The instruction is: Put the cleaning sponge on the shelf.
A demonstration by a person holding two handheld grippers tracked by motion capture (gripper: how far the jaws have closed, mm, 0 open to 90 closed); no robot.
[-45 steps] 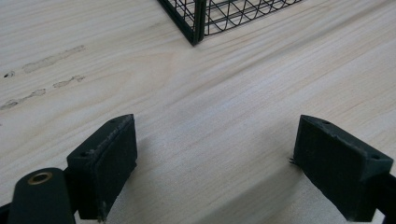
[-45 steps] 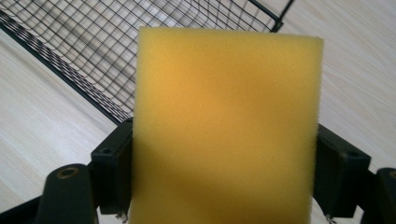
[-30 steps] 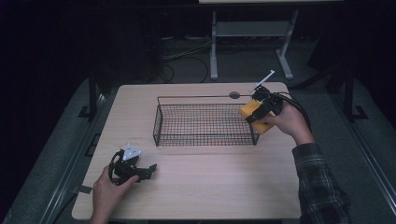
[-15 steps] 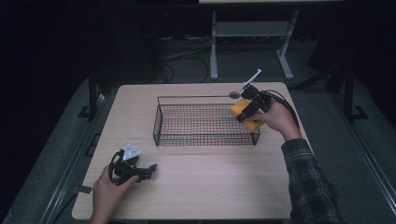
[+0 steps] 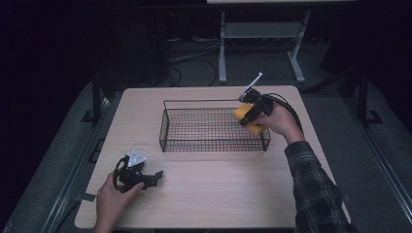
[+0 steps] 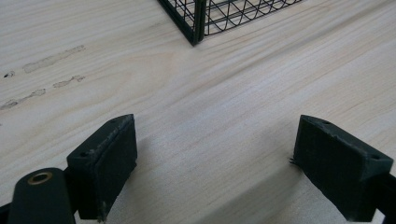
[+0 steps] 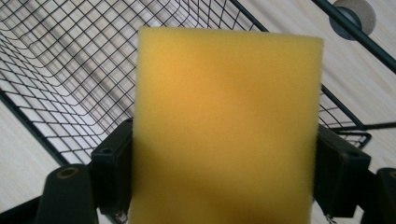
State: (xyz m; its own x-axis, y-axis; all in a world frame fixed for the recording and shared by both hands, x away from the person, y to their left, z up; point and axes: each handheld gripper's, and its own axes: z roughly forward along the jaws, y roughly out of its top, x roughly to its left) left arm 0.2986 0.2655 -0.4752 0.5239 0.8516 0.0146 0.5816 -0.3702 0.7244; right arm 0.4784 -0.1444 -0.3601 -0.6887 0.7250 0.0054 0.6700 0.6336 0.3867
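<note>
Above the wire basket's (image 5: 214, 127) right end, a yellow sponge (image 7: 224, 126) is gripped by the right gripper (image 5: 252, 114); the left gripper (image 6: 224, 163) is rested, jaws apart, apparently on the table (image 5: 218, 189).

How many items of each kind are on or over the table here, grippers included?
Wire basket: 1
Yellow sponge: 1, held over the basket's right end
Grippers: 2, the left gripper and the right gripper
Table: 1
Total: 5
</note>
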